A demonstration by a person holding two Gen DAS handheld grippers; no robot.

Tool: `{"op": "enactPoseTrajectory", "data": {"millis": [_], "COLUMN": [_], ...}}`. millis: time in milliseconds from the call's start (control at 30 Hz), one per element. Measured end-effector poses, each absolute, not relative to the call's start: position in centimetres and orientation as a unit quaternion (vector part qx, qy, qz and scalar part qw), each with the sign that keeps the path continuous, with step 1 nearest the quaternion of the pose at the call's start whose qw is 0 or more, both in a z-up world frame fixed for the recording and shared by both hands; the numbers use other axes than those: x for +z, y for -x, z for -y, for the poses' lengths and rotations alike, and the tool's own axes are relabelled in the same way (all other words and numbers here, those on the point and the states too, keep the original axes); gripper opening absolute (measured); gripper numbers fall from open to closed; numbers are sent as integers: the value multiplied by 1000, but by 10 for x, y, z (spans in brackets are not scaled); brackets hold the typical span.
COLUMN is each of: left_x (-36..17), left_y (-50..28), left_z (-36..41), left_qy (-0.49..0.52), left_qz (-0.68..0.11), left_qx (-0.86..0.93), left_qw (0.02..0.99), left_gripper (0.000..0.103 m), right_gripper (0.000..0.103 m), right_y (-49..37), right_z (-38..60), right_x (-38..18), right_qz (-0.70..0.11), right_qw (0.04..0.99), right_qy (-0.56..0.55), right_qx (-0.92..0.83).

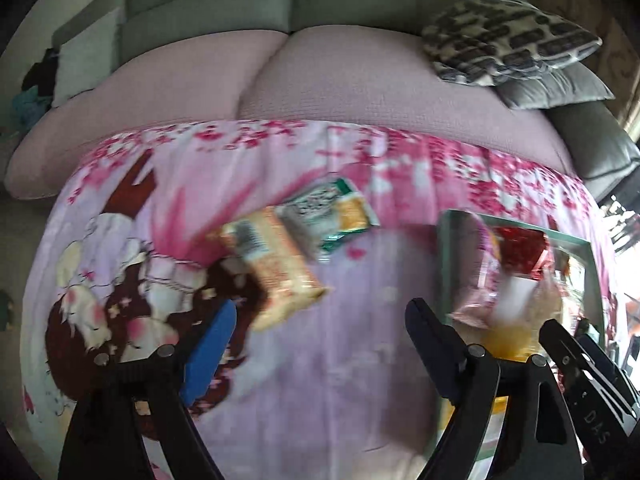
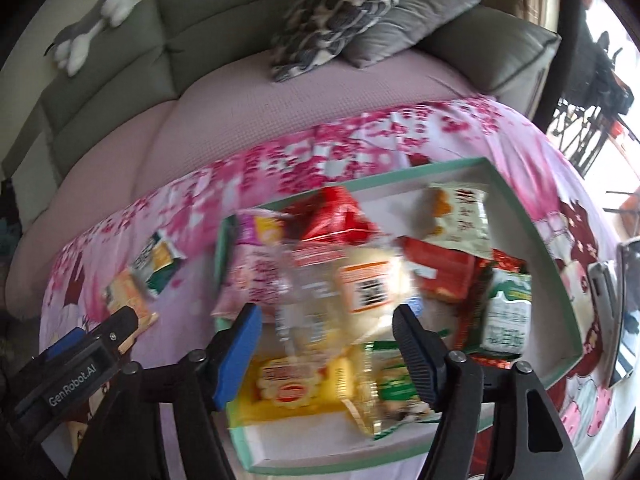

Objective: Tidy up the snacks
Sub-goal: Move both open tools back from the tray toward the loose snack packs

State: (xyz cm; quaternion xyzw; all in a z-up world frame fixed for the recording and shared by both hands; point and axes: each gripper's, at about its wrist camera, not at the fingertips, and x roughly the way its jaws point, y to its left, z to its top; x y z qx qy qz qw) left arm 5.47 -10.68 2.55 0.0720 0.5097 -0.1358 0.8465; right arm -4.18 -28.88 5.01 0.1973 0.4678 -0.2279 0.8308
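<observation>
A green-rimmed tray (image 2: 532,220) on the pink printed cloth holds several snack packets. My right gripper (image 2: 328,332) is open above the tray, with a clear-wrapped pale bun packet (image 2: 360,280) blurred between and beyond its fingers; I cannot tell if it touches them. Two packets lie loose on the cloth: an orange one (image 1: 276,272) and a green and yellow one (image 1: 332,212). My left gripper (image 1: 320,324) is open and empty over the cloth, right of the orange packet. The tray also shows in the left wrist view (image 1: 444,240).
The cloth covers a low table in front of a sofa (image 1: 280,76) with patterned and grey cushions (image 1: 508,36). A plush toy (image 2: 96,20) lies on the sofa back. A dark flat device (image 2: 624,312) lies at the table's right edge.
</observation>
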Motion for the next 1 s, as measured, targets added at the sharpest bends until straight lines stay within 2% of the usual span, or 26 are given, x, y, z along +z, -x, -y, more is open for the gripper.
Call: {"op": "enactPoseTrajectory", "data": {"millis": [100,167,333,700,767,800,1000], "left_x": [22,20,15,18,18,19,19], "left_y": [-55,-55,-57,-61,-62,-62,-66], "left_z": [92,85,68,57,54,52,43], "left_qy": [-77,-76,-68,-49,-46,-46,-35], "left_qz": [-506,-506,-508,-509,-507,-505,-504], "left_qx": [-118,-109,-96,-97,-94,-92,-83], "left_qw": [851,852,853,854,855,857,859], "left_gripper": [88,94,94,94,94,94,97], "right_gripper": [80,82,86,87,93,102,103], "right_y": [37,35,28,19,18,17,15], "right_z": [278,271,255,231,229,228,226], "right_x": [50,51,50,45,45,45,42], "right_qz": [-460,-457,-461,-471,-469,-468,-471], "right_qw": [839,844,848,852,853,854,853], "right_qy": [-192,-194,-180,-155,-153,-150,-145], "right_qx": [-217,-204,-190,-169,-169,-170,-173]}}
